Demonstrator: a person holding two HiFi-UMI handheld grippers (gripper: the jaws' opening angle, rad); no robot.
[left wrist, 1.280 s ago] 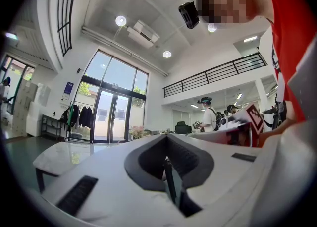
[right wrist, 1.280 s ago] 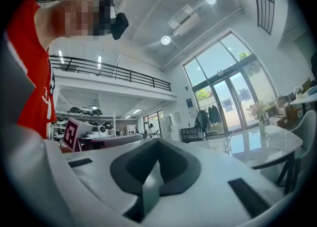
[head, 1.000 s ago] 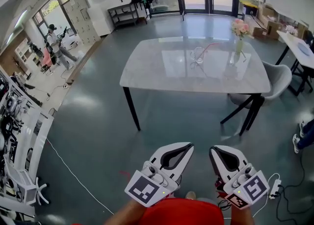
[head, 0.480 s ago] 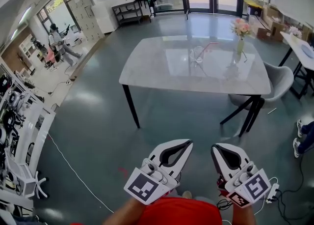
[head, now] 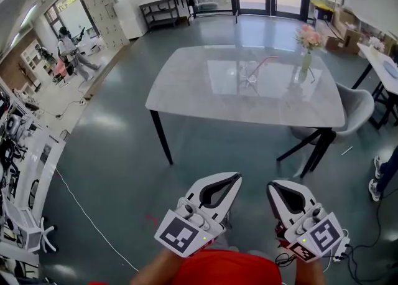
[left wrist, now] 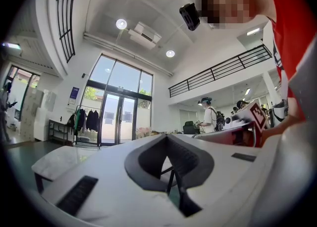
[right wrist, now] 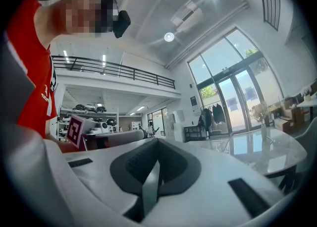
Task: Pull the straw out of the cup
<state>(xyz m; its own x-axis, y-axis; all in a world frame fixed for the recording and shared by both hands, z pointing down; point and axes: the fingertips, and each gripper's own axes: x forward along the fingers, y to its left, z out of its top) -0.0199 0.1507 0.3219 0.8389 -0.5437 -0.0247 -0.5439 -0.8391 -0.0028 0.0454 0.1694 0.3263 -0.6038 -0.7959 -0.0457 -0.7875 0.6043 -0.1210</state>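
A clear glass cup [head: 250, 72] with a pink straw [head: 266, 61] leaning out to the right stands on the far half of a marble table [head: 205, 100], well ahead of me. Both grippers are held low at the bottom of the head view, far short of the table. My left gripper [head: 238, 177] is shut with its tips touching and nothing between them; its own view shows the same closed left gripper [left wrist: 167, 136]. My right gripper [head: 269, 185] is likewise shut and empty, as the right gripper [right wrist: 157, 140] in its own view confirms.
A vase of pink flowers [head: 307, 44] stands on the table to the right of the cup. A grey chair [head: 357, 106] sits at the table's right end, with a second table [head: 380, 61] beyond. Equipment racks [head: 18, 172] and a floor cable [head: 87, 215] lie to the left.
The table has drawn a little nearer and lower in the head view as I move toward it. Both grippers stay shut and side by side.
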